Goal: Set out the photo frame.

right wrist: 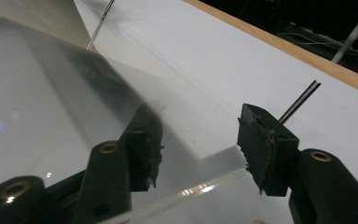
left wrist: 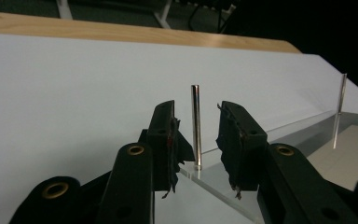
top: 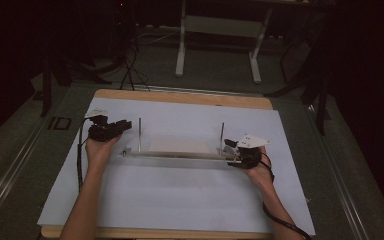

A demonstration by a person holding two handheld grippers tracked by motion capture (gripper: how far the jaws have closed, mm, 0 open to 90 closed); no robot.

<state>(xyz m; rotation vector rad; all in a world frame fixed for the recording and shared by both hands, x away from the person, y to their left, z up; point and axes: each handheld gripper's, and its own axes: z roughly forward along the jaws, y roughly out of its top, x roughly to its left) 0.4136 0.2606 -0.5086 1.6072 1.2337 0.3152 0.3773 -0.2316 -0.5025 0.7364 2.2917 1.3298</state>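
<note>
Approach step, I judge: left gripper (left wrist: 196,140) jaws apart around steel pin (left wrist: 196,126), right gripper (right wrist: 198,149) jaws apart astride clear plate (right wrist: 51,116) corner; next both close.

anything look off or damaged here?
Yes: the pads on the left tool are frayed, with torn shreds hanging from the fingertips. The right tool pads look ragged too. The clear plate and its pins stand straight.
</note>
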